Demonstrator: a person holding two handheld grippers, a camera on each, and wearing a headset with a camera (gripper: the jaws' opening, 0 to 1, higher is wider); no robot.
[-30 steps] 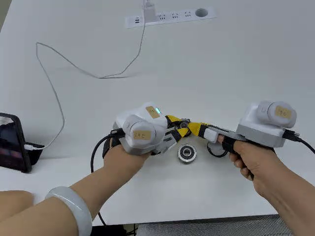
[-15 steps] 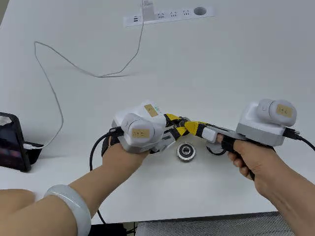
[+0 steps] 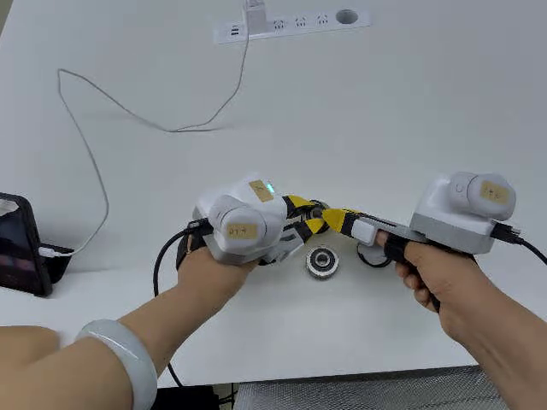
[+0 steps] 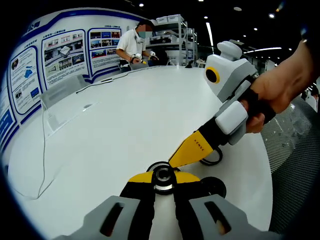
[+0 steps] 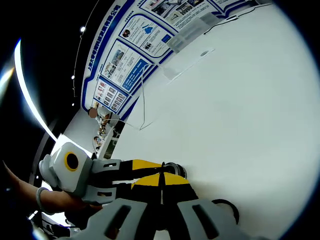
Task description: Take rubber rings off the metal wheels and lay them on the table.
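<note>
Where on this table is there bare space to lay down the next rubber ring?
Widest bare stretch: the table between the power strip and both hand-held grippers, left and right, right of the white cable. Crowded: around their tips, where a loose metal wheel and a black rubber ring already lie; the phone takes the left edge.

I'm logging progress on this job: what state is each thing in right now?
Left gripper: shut on a wheel, its rubber ring on.
Right gripper: shut, tips at that ring.
Second wheel: lying on the table.
Loose ring: flat on the table.
Power strip: one plug in.
</note>
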